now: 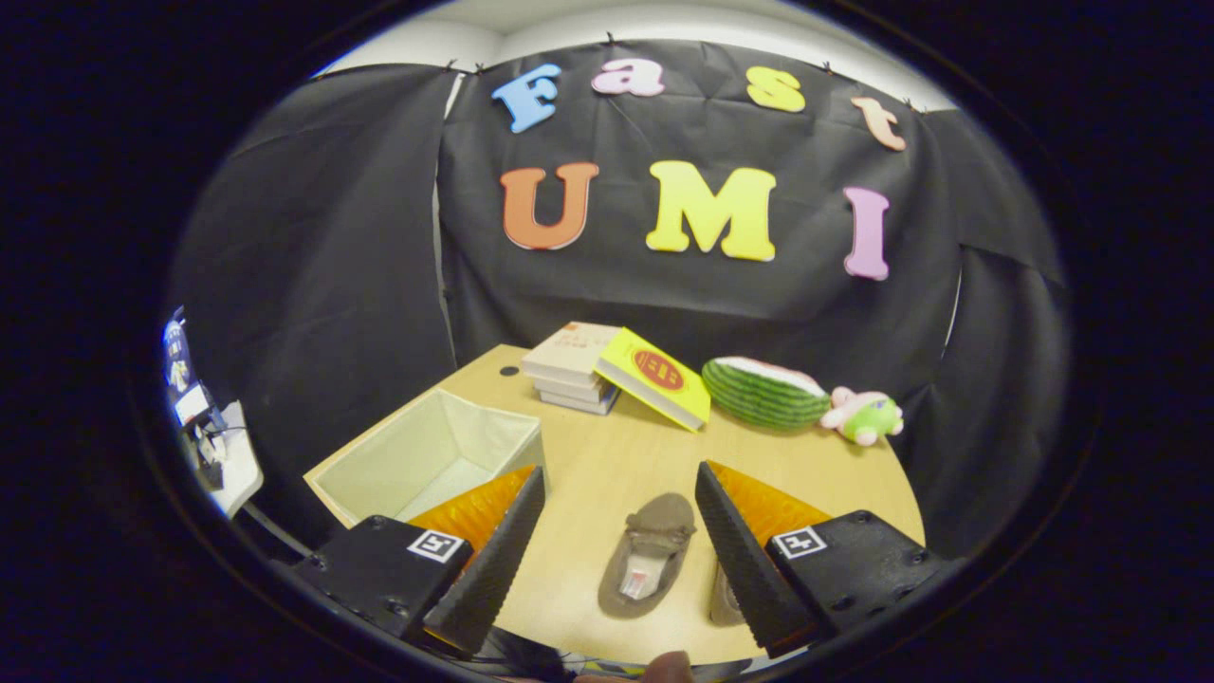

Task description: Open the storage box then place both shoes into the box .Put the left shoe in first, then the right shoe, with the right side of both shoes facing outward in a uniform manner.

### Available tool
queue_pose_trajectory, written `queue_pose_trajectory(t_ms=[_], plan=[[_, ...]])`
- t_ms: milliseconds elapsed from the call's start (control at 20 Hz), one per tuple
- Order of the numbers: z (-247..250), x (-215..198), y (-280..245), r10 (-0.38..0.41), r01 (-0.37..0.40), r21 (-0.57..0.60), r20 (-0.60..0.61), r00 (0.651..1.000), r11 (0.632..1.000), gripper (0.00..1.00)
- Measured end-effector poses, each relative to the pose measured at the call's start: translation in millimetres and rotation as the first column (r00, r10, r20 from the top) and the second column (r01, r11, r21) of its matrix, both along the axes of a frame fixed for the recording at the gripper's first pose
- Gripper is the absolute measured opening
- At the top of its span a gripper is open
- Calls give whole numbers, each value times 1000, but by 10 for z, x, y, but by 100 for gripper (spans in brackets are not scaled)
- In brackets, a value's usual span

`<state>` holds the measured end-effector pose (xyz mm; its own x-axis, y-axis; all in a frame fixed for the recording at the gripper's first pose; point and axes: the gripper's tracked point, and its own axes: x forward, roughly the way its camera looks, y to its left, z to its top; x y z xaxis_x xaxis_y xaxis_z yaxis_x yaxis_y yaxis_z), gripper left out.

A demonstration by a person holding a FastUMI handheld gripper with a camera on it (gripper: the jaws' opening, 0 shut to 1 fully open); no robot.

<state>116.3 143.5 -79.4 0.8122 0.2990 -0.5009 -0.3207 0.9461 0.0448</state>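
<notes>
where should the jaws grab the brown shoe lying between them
Judging by its pose, take the brown shoe across its open collar, coming straight down from above. It lies flat on the table, sole down, toe pointing away, so both side walls are exposed and narrow enough for the gripper, whose jaws stand open on either side. The soft upper may fold, so grip near the heel opening.
</notes>
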Motion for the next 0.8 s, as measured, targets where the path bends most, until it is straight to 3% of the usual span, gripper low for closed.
queue_pose_trajectory(t_ms=[200,450,650,800], plan=[[-640,139,-242,-41,36,-28,-216,976,999,100],[-1307,121,-457,-72,71,-20,-485,871,997,100],[-1717,200,-579,-102,98,-39,-600,793,994,100],[-1902,227,-600,-88,69,-55,-636,767,996,98]])
